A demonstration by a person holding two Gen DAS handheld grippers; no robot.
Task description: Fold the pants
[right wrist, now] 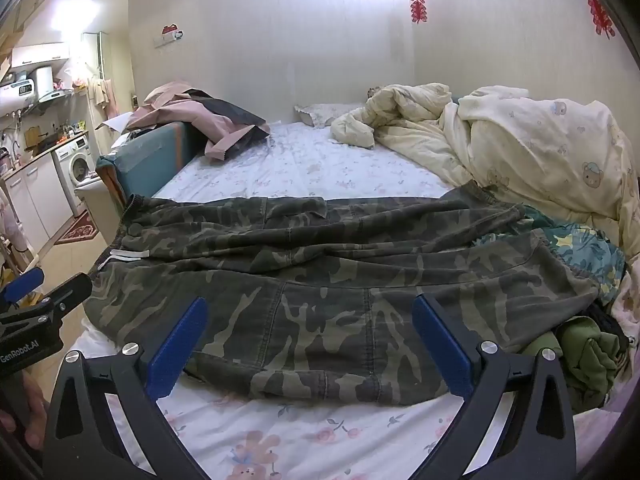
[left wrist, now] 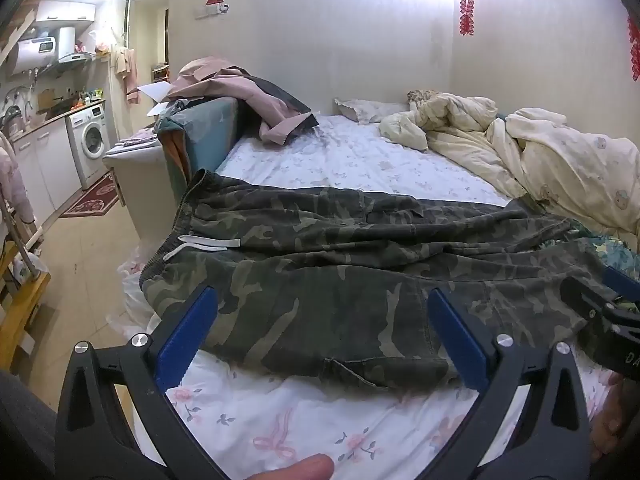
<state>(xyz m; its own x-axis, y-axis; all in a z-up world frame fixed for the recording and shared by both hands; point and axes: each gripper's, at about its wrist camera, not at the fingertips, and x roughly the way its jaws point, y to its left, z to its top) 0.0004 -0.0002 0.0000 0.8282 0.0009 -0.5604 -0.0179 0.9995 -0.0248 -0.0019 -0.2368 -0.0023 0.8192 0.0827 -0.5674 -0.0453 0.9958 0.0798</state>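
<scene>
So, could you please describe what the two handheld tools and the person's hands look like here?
Both the left tool and the right tool have blue ribbed fingers on black angular frames with triangular cut-outs and silver round bolts. White lettering on the left tool's body reads "GenRobot.AI" in the right wrist view. A bare fingertip shows at the bottom; the skin is uncovered, and no cables are visible.
</scene>
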